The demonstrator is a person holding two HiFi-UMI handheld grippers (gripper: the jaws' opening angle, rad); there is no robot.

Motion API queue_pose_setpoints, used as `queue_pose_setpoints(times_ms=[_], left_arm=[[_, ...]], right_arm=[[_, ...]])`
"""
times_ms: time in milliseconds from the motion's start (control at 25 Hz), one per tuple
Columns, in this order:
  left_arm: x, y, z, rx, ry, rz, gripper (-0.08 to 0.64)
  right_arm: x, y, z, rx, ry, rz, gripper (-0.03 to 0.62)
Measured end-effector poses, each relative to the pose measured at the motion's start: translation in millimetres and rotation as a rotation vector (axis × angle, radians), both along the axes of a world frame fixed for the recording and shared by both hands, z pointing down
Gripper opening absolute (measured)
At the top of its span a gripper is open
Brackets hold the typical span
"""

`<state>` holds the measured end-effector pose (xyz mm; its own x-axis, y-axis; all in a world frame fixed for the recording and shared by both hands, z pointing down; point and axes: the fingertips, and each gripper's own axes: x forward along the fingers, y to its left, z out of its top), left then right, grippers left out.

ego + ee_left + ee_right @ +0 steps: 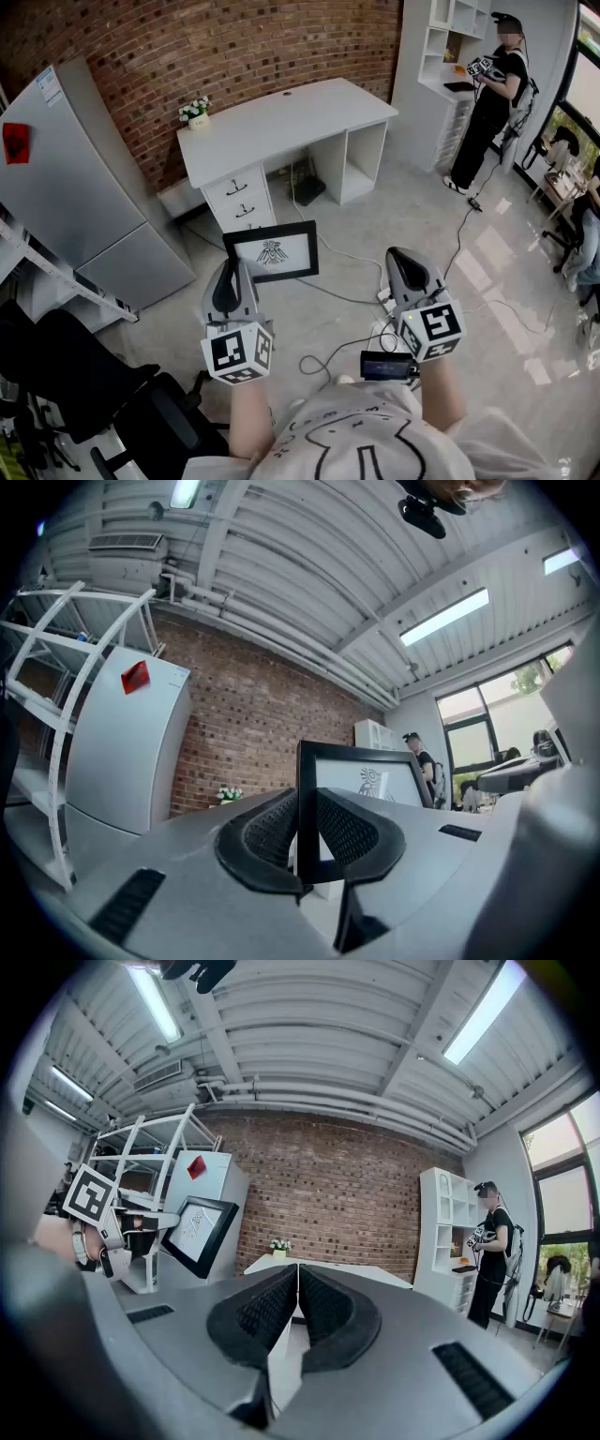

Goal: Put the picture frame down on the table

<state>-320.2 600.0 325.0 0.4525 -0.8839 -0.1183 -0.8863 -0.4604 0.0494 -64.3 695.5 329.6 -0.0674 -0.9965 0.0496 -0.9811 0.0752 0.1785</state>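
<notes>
The frame (272,251) is upright in the air over the floor, long axis level. The left tongs (235,266) grip its left bar, so the rest juts to the right of the grip. The surface (281,117) lies well ahead, beyond the frame, with flowers (195,111) at its back left corner. The likely next move is forward. The right tongs (405,255) are pressed together, empty, beside the frame.

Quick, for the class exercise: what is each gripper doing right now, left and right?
Left gripper: closed on the side edge of the picture frame.
Right gripper: closed, holding nothing.
</notes>
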Motion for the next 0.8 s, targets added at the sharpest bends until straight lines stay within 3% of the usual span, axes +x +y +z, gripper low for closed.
queue_pose_setpoints(times_ms=[400,800], left_arm=[[43,19,4,-0.016,-0.015,-0.015,0.071],[60,-17,5,-0.017,-0.032,-0.005,0.071]], right_arm=[[43,8,17,-0.031,-0.041,-0.028,0.018],[53,-24,19,-0.021,-0.059,-0.037,0.018]])
